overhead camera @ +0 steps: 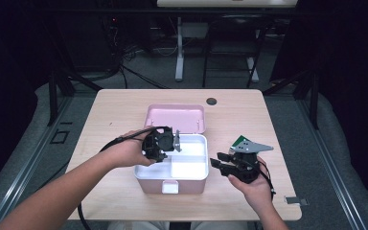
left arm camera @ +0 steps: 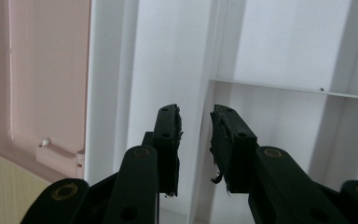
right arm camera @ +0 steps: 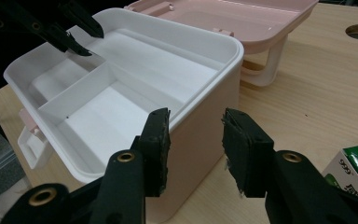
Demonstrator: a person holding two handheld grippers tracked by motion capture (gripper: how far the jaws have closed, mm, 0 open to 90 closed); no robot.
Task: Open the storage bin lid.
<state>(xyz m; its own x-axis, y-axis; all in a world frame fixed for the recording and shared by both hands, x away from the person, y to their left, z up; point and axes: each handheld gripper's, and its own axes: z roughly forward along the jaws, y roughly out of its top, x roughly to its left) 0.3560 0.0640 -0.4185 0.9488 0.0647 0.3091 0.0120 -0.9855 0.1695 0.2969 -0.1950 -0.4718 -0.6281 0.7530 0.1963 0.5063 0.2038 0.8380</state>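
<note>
Jaws of both the left gripper (overhead camera: 175, 140) and right gripper (overhead camera: 219, 163) gape empty beside the pink box (overhead camera: 172, 184).

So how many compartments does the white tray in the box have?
3 show in the white tray: a long one beside the lid's hinge, and two by the latch.

Looks like a lab or recording rig: pale wooden surface (overhead camera: 124, 110) with a cable hole (overhead camera: 212, 101), black curtains (overhead camera: 354, 57) around, cables (overhead camera: 134, 72) on grey carpet, another desk's white legs (overhead camera: 179, 52) behind.
</note>
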